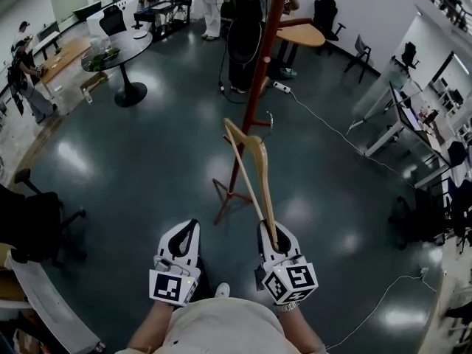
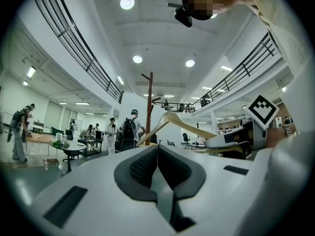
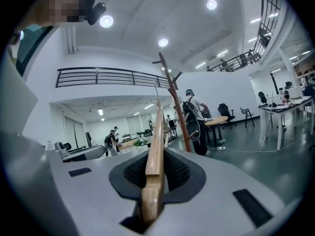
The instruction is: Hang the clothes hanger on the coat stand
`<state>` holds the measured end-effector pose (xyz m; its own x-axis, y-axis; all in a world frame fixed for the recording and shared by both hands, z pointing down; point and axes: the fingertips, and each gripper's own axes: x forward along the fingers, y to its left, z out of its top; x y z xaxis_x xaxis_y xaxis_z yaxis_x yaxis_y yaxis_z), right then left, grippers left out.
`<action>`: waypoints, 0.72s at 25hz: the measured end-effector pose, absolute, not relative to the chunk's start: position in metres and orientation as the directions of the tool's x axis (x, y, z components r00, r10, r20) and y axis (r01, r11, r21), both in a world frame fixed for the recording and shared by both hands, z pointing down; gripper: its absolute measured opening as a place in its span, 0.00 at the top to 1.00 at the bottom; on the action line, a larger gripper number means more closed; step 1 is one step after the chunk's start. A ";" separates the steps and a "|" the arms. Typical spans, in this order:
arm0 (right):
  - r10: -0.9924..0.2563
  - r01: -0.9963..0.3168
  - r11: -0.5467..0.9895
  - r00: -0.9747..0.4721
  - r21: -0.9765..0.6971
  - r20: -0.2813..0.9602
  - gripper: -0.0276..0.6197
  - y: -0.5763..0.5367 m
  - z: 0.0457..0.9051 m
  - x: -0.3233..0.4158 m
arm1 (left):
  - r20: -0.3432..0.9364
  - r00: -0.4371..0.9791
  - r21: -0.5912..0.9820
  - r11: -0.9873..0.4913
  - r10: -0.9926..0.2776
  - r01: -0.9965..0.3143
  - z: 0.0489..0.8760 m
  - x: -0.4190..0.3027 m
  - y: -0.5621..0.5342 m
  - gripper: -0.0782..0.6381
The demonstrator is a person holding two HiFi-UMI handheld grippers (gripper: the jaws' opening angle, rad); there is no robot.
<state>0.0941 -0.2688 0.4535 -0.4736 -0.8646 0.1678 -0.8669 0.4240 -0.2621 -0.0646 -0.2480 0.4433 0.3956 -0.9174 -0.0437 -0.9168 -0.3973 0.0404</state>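
Observation:
A light wooden clothes hanger (image 1: 254,169) with a metal hook juts forward from my right gripper (image 1: 273,242), which is shut on one of its arms (image 3: 155,166). Its hook end (image 1: 267,122) hangs close beside the reddish-brown coat stand (image 1: 258,87), whose pole rises ahead and whose feet (image 1: 225,198) spread on the floor. In the right gripper view the stand (image 3: 177,107) is just right of the hanger tip. My left gripper (image 1: 184,242) is shut and empty, to the left of the right one. The left gripper view shows the hanger (image 2: 182,124) and the stand (image 2: 149,107) ahead.
Dark glossy floor all round. A round black table (image 1: 122,50) stands far left, a wooden round table (image 1: 301,35) behind the stand. Several people stand at the back (image 1: 243,21). Desks (image 1: 398,116) line the right side, and a white cable (image 1: 324,120) runs across the floor.

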 end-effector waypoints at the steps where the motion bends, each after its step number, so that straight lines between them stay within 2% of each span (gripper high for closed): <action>1: -0.867 -0.869 0.422 -0.470 -0.257 0.167 0.87 -0.280 0.453 0.087 | -0.073 0.402 0.059 -0.406 -0.913 -0.912 0.436 -0.067 -0.263 0.87; 4: -0.876 -0.877 0.403 -0.453 -0.263 0.166 0.87 -0.317 0.450 0.070 | -0.117 0.417 0.088 -0.427 -0.901 -0.900 0.424 -0.079 -0.306 0.87; 7: -0.883 -0.882 0.398 -0.443 -0.253 0.153 0.87 -0.357 0.439 0.057 | -0.092 0.445 0.050 -0.450 -0.891 -0.892 0.425 -0.096 -0.348 0.87; 14: -0.908 -0.901 0.405 -0.416 -0.158 0.050 0.87 -0.443 0.372 0.025 | -0.118 0.514 0.058 -0.522 -0.850 -0.851 0.405 -0.125 -0.438 0.87; 18: -0.916 -0.904 0.394 -0.401 -0.167 0.011 0.87 -0.478 0.339 0.013 | -0.120 0.560 0.061 -0.569 -0.820 -0.820 0.396 -0.129 -0.469 0.87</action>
